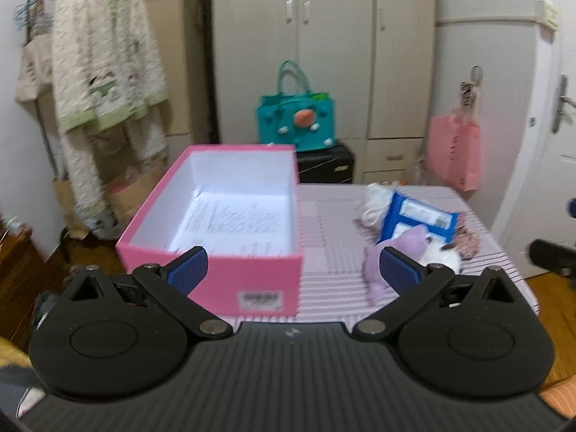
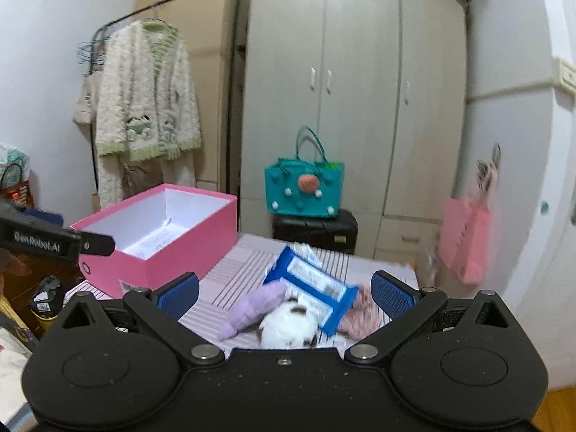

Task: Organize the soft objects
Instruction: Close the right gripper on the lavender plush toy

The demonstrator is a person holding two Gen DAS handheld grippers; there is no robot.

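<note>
An open pink box (image 1: 230,266) with a white inside stands on the striped table; it also shows in the right wrist view (image 2: 169,252). A pile of soft things lies to its right: a blue packet (image 1: 414,221) (image 2: 313,284), a purple plush (image 1: 392,255) (image 2: 252,307), a white plush with dark spots (image 2: 288,325) (image 1: 441,257), a pink fuzzy item (image 2: 361,311) and a white item (image 1: 372,201). My left gripper (image 1: 293,270) is open and empty in front of the box. My right gripper (image 2: 284,293) is open and empty just short of the pile.
The striped table (image 1: 331,216) ends close behind the pile. Behind it stand a wardrobe (image 2: 356,90), a black suitcase (image 2: 316,230) with a teal bag (image 2: 304,190) on top, and a pink bag (image 2: 464,241) on the wall. A clothes rack (image 2: 144,100) stands at the left.
</note>
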